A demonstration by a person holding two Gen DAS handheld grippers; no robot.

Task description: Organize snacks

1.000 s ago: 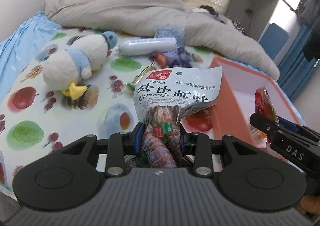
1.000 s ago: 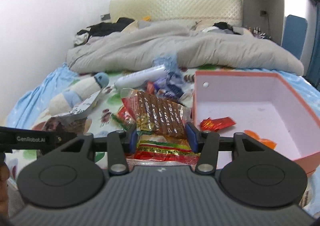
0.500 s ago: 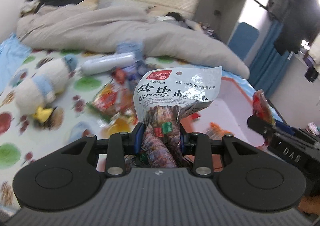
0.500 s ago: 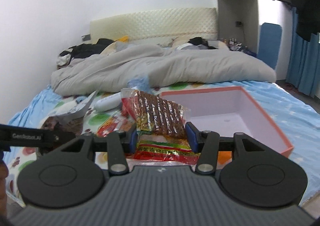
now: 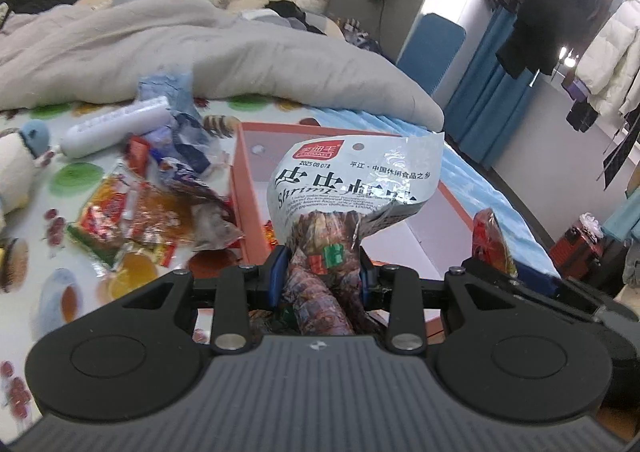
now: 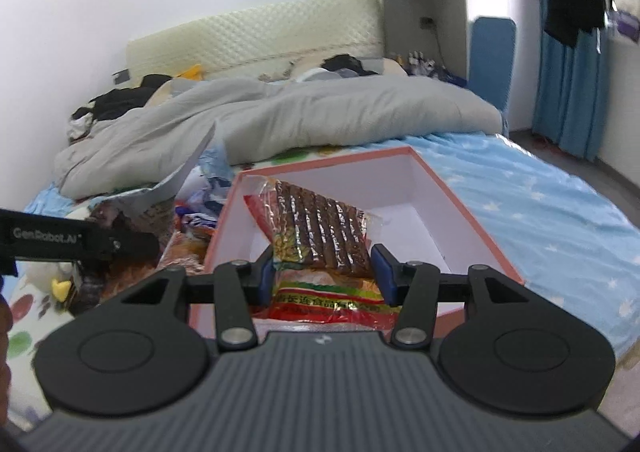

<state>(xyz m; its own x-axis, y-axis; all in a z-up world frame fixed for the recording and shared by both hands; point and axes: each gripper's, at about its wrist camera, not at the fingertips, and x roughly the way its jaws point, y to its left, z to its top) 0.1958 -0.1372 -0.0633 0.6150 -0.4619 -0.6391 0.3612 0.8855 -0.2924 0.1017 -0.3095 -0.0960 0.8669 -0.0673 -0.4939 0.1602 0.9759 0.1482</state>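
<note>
From the left wrist, I judge I'm carrying snacks to the orange box (image 5: 245,188). My left gripper (image 5: 319,277) is nearly closed, pinching the crumpled neck of the silver shrimp bag (image 5: 352,180) at the box's near edge; next I need to lower and release.

From the right wrist, my right gripper (image 6: 325,272), part open, clamps the red snack pack (image 6: 320,232) above the box interior.

Window glare, fisheye warping, slight blur
</note>
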